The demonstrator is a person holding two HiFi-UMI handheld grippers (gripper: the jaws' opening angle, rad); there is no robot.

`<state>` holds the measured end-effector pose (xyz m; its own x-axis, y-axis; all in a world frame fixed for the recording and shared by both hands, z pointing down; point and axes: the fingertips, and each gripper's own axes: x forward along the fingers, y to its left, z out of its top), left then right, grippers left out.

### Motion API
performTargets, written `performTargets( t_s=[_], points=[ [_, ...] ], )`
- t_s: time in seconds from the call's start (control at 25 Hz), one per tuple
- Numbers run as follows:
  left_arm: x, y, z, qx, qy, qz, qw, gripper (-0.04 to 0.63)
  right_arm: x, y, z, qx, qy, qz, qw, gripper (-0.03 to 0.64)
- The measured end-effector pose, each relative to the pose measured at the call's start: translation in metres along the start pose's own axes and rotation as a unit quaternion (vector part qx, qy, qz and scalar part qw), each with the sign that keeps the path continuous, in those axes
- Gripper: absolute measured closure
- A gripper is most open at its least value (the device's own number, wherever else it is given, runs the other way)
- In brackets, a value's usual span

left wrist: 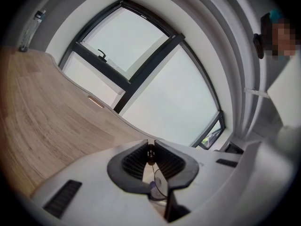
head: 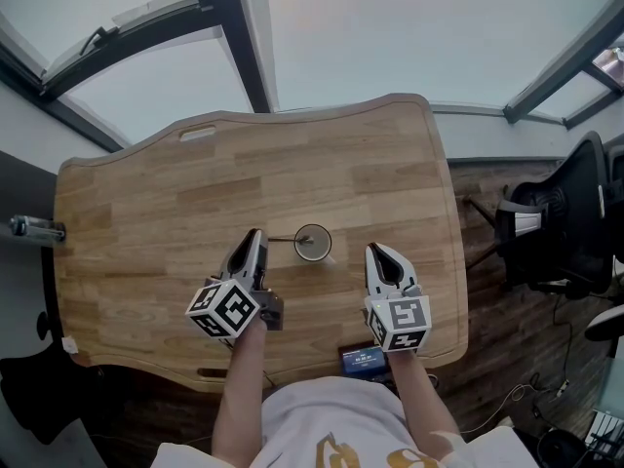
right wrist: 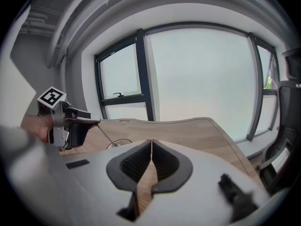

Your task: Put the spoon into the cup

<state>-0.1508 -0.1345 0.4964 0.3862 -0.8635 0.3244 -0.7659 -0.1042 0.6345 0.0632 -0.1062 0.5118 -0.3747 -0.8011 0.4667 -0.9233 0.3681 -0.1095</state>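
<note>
Presently the left gripper (head: 258, 236) is shut tight on the spoon (head: 283, 239) handle, which slants down to the cup (head: 313, 243) just ahead of its jaws. Right gripper (head: 376, 252) closed, empty, beside the cup. Wooden table (head: 146, 222) underneath, windows (head: 419, 27) beyond

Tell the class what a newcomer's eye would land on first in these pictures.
A small clear cup stands alone in the middle of the wooden table. The left tool is shut on a thin spoon, whose far end reaches the cup's rim. The right tool is shut and empty, just right of the cup.
</note>
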Motion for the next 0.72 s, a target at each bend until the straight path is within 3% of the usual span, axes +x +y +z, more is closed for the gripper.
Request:
performTargets(
  t_s=[0.72],
  points=[
    [0.0063, 0.0029, -0.0062, -0.001, 0.008, 0.001, 1.0000, 0.546, 0.0063, 0.0006, -0.0059, 0.001, 0.009, 0.005, 1.000, 0.584]
  ],
)
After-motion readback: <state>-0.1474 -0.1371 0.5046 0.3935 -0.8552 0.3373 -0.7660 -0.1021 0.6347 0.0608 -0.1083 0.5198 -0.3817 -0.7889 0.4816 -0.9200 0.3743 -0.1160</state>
